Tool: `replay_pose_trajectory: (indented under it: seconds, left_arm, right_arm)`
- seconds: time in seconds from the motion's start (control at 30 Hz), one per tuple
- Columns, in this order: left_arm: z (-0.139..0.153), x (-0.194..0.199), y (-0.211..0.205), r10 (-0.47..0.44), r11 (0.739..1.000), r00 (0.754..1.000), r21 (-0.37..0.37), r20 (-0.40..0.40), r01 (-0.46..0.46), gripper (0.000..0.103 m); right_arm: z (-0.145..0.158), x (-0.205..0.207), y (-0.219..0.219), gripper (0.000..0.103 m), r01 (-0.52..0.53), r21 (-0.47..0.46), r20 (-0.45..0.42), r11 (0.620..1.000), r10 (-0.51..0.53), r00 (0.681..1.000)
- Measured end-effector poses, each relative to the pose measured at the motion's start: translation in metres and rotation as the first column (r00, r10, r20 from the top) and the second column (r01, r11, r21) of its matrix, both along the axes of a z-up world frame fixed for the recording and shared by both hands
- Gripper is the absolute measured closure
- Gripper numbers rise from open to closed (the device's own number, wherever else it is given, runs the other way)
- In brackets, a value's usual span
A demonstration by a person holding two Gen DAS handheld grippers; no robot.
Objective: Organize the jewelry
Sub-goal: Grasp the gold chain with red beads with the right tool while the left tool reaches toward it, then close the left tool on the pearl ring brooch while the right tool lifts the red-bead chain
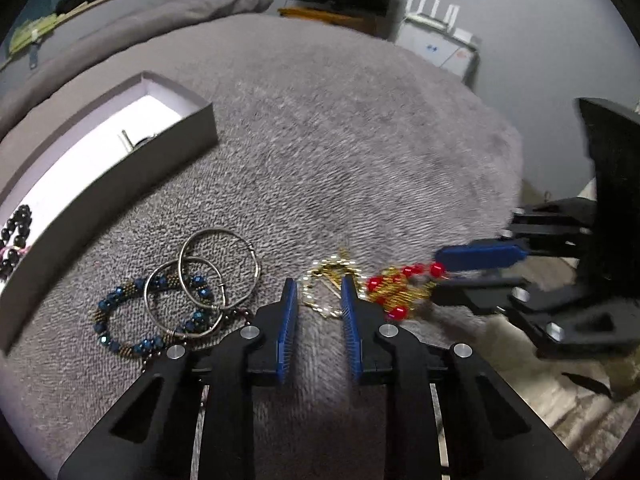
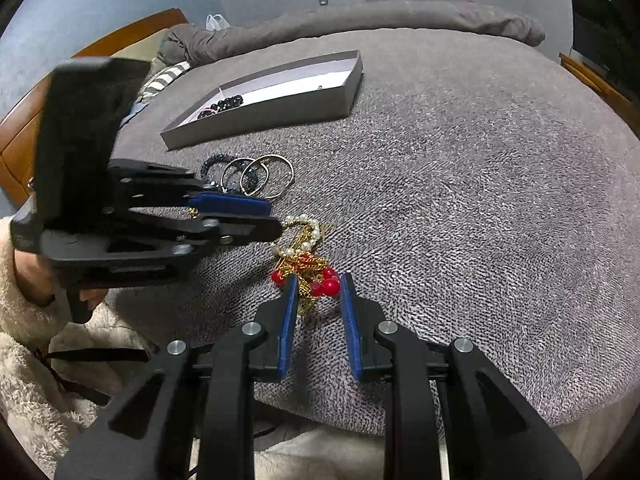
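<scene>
From the left wrist camera, the left gripper (image 1: 319, 296) hangs low over the bed (image 1: 360, 140) with its fingers apart, the pearl-and-gold piece (image 1: 326, 286) lying between the tips. Just right of that piece sits the red-bead and gold chain (image 1: 396, 290), and the right gripper (image 1: 460, 276) comes in from the right, its tips touching or nearly touching the red beads; whether it is parted cannot be told here. Left of the pearl piece lie the silver hoops (image 1: 216, 272) over a blue bead bracelet (image 1: 132, 320), and farther left the open box (image 1: 120, 168).

From the right wrist camera, the right gripper (image 2: 318, 294) is spread with the red-bead and gold chain (image 2: 316, 276) between its tips, so this hand looks nearer to it. The pearl-and-gold piece (image 2: 300, 232) lies just beyond, tangled against it, with the left gripper (image 2: 272, 220) at its left. The box (image 2: 280, 92) sits well beyond, open bed between.
</scene>
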State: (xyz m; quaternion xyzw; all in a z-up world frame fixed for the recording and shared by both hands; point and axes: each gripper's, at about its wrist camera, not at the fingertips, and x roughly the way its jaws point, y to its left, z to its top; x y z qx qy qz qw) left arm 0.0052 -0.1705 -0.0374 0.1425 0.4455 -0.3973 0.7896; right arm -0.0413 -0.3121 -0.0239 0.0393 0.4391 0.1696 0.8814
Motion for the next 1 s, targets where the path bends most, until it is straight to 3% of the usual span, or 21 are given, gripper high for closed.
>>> replay_pose_trajectory:
  seconds: [0.07,0.2,0.23,0.27,0.37,0.53,0.67,1.0]
  left_arm:
    - [-0.010,0.006,-0.005,0.011,0.999,1.000,0.035,-0.029,-0.010,0.079]
    - [-0.011,0.008,-0.010,0.008,0.999,1.000,0.038,-0.022,-0.007,0.081]
    - [-0.011,0.008,-0.011,0.004,0.999,1.000,0.049,-0.012,-0.003,0.085]
    - [-0.012,0.008,-0.015,-0.001,0.998,1.000,0.065,0.005,0.001,0.095]
    - [-0.012,0.003,-0.018,-0.023,0.996,0.999,0.089,0.047,0.019,0.097]
    - [0.002,0.004,-0.009,-0.006,0.999,0.998,0.032,0.062,0.004,0.098]
    - [0.019,0.008,0.002,0.028,1.000,0.996,-0.012,0.089,-0.027,0.098]
    - [0.037,0.014,0.021,0.083,0.996,0.988,-0.028,0.127,-0.080,0.098]
  right_arm:
    - [-0.001,0.000,0.002,0.082,-0.005,-0.003,-0.001,1.000,0.005,1.000]
    - [-0.001,0.001,0.004,0.082,-0.011,-0.007,0.000,1.000,0.011,1.000]
    - [-0.001,0.001,0.004,0.082,-0.012,-0.008,0.002,1.000,0.012,1.000]
    - [0.000,0.001,0.004,0.082,-0.012,-0.006,0.003,1.000,0.012,1.000]
    - [0.000,0.002,0.004,0.082,-0.011,-0.005,0.003,1.000,0.011,1.000]
    - [0.001,0.002,0.005,0.080,-0.011,0.003,0.007,1.000,0.011,1.000]
    - [0.004,0.003,0.011,0.064,-0.025,-0.008,0.023,1.000,0.025,0.999]
    - [-0.006,0.016,0.020,0.063,-0.006,-0.045,0.014,0.999,0.007,1.000]
